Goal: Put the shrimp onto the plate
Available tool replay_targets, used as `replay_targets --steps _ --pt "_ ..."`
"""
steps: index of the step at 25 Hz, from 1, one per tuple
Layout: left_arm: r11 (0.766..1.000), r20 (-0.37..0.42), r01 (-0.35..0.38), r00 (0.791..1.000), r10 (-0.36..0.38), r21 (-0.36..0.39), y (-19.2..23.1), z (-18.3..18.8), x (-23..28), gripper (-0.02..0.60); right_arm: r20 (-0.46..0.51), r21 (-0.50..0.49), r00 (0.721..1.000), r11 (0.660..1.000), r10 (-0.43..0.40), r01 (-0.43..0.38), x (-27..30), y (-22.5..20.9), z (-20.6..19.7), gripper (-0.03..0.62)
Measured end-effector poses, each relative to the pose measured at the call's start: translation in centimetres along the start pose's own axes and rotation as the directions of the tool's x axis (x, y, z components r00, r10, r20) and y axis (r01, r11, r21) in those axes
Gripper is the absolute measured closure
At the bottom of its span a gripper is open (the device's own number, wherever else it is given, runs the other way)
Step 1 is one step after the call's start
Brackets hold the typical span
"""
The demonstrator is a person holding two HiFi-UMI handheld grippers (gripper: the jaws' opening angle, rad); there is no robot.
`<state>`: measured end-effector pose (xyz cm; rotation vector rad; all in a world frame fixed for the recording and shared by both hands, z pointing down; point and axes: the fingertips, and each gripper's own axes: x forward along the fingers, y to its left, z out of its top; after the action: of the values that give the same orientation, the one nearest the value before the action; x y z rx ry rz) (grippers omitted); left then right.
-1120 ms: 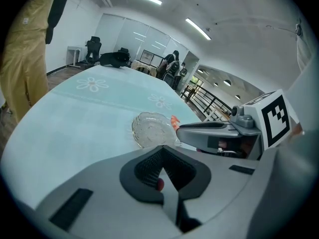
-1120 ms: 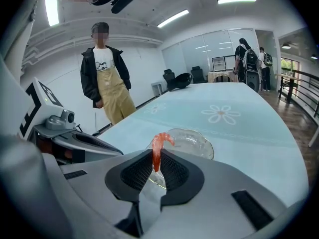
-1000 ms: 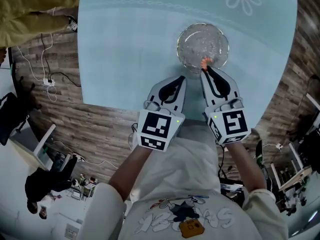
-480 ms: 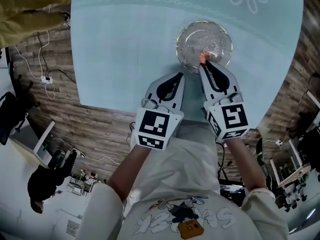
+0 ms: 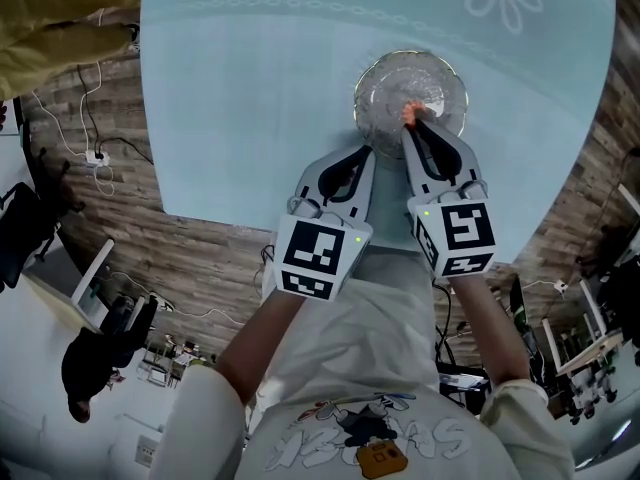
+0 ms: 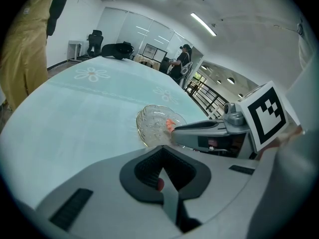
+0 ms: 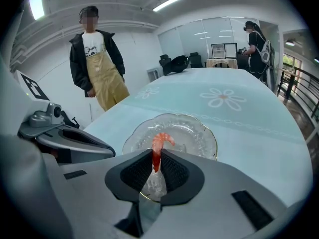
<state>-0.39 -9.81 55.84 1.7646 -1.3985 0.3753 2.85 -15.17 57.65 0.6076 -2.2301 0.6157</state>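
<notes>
R gripper: fingers pinched narrow on shrimp, curled end sticking past tips, over near side of glass plate on pale-blue desk. L gripper: fingers together, nothing btwn, just beside R, tips near plate rim.

Wide bare stretches of the pale blue table lay open left of and beyond the glass plate. The right gripper, clamped on the shrimp, occupied the plate's near side. The left gripper, jaws together, sat just beside it, with a narrow gap between. A person in yellow stood by the table's far left edge.
</notes>
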Motion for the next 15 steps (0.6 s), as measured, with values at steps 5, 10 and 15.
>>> replay_targets --steps 5,10,15 --pt "1.0 -0.003 -0.004 1.0 0.004 0.015 0.52 0.17 -0.09 0.574 -0.021 0.001 1.0 1.0 0.004 -0.004 0.5 0.43 0.05 0.526" --pt "1.0 -0.009 -0.001 1.0 0.001 0.02 0.0 -0.5 -0.17 0.574 -0.021 0.008 1.0 1.0 0.007 -0.006 0.34 0.51 -0.22 0.527" --pt "1.0 -0.007 0.001 1.0 -0.001 0.018 -0.48 -0.78 -0.17 0.574 -0.015 0.015 1.0 1.0 -0.008 0.008 0.2 0.0 -0.26 0.526"
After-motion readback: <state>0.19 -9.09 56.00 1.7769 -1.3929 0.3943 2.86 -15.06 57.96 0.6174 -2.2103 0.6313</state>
